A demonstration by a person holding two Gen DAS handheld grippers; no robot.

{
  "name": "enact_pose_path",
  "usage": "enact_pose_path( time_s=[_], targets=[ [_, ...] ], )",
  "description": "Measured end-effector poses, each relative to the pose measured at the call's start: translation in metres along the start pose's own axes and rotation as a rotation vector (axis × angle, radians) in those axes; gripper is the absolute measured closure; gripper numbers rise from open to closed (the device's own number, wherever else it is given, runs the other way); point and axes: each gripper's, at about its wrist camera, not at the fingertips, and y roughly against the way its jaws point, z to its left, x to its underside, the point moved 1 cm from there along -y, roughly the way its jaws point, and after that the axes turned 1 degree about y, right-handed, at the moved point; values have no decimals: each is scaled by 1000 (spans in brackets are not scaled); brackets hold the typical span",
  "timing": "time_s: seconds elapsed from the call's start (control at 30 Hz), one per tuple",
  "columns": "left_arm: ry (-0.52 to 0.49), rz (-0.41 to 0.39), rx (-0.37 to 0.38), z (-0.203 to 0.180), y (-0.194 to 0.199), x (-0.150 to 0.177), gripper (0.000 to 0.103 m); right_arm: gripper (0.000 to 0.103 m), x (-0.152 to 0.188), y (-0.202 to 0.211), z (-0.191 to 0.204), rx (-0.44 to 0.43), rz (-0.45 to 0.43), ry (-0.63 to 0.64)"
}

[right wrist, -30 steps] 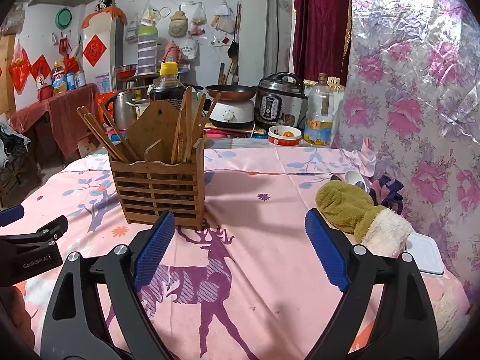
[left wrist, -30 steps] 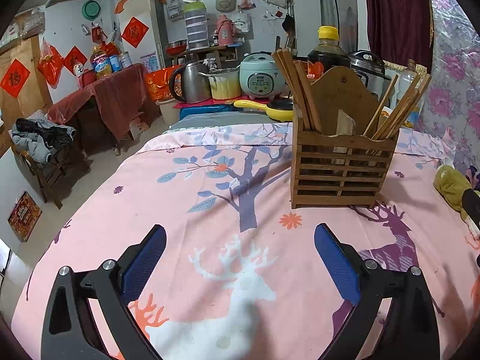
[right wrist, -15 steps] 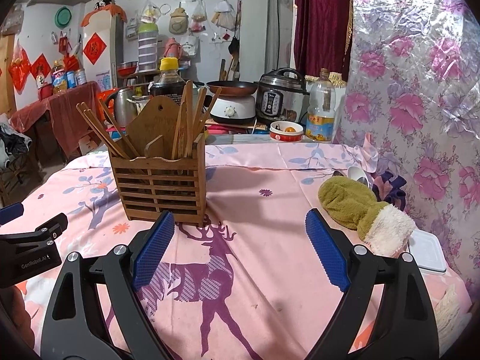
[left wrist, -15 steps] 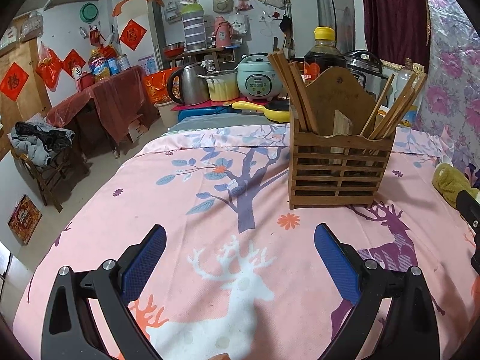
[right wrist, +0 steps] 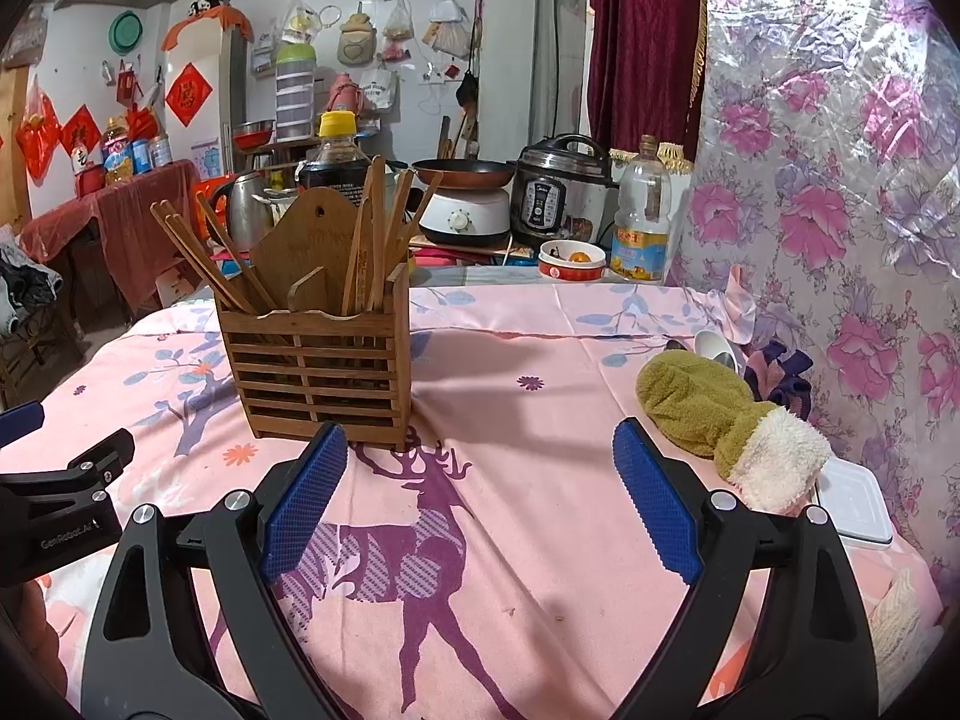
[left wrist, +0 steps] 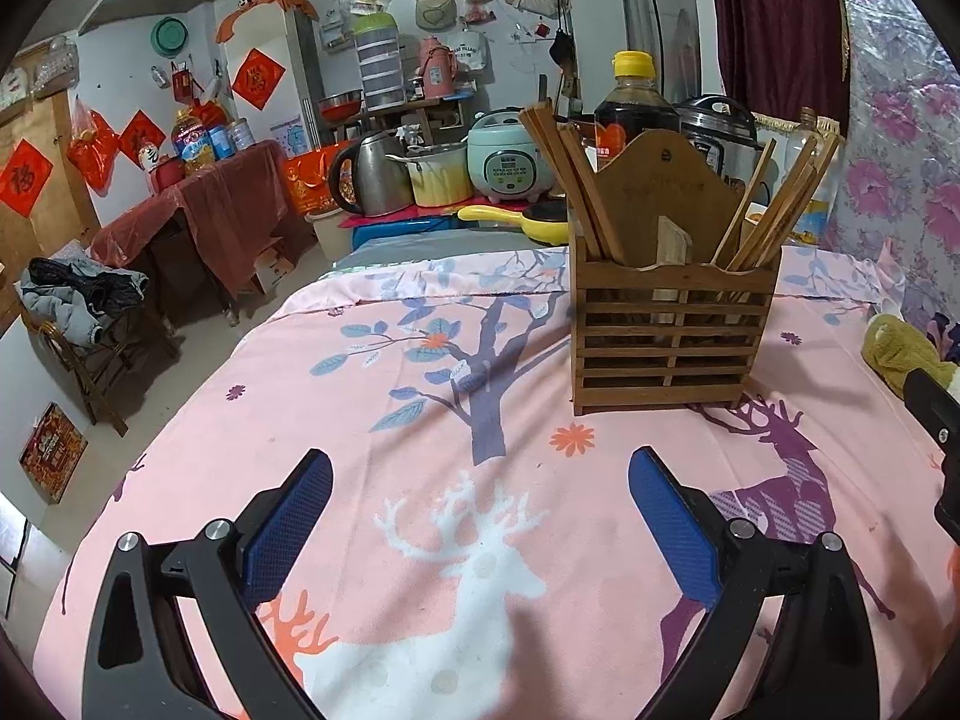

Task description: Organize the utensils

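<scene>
Wooden and slatted, the utensil holder (left wrist: 672,342) stands upright on the pink deer-print tablecloth (left wrist: 420,408), with chopsticks (left wrist: 564,174) leaning out of its 2 compartments. Both the left gripper (left wrist: 480,516) and the right gripper (right wrist: 480,492) hover above the cloth, blue pads spread wide and holding nothing. A green mitten (right wrist: 714,408) lies to the holder's right, with a spoon (right wrist: 714,345) just behind it.
</scene>
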Motion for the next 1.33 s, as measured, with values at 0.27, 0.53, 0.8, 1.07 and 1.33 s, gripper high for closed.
enact_pose_path(
  time_s=[0.27,0.53,0.8,1.07,1.33],
  targets=[
    [11,-2,-1,3,2,-1,6,15,1,-1,-1,2,1,-2],
    [5,-7,-7,3,2,-1,6,15,0,-1,-1,2,1,-2],
    [9,6,-6,1,-2,-1,6,15,0,-1,-2,2,0,-3],
    [9,7,-4,2,-2,-1,6,15,1,-2,-3,3,3,-5],
    [22,20,12,2,-4,-1,6,15,6,-2,-6,4,4,-13]
  ],
)
